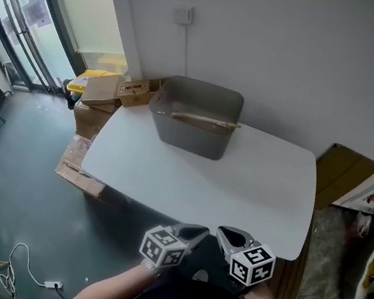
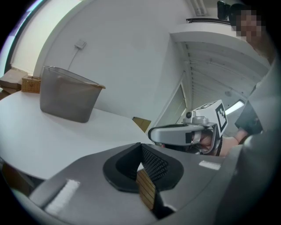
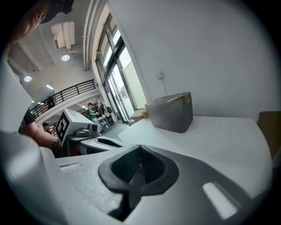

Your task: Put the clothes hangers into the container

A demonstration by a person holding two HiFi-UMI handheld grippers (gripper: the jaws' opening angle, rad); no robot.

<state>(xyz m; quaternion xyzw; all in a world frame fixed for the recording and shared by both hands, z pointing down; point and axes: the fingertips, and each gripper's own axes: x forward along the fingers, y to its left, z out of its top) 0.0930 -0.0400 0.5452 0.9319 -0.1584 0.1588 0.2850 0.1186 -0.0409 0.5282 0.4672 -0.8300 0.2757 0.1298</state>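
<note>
A grey plastic container (image 1: 196, 115) stands at the back middle of the white table (image 1: 169, 171). A wooden clothes hanger (image 1: 202, 120) lies inside it, its bar level with the rim. Both grippers hang close to the person's body, just off the table's front edge. My left gripper (image 1: 194, 233) is shut with nothing between its jaws, and my right gripper (image 1: 229, 236) beside it is shut and empty too. The container (image 2: 68, 94) shows far off in the left gripper view, past the closed gripper (image 2: 141, 147). The right gripper view shows the container (image 3: 171, 112) beyond its closed gripper (image 3: 140, 151).
Cardboard boxes (image 1: 98, 105) are stacked on the floor at the table's left side. A flat cardboard sheet (image 1: 343, 171) leans by the wall on the right. A white cable (image 1: 22, 263) lies on the floor at lower left. The wall runs right behind the container.
</note>
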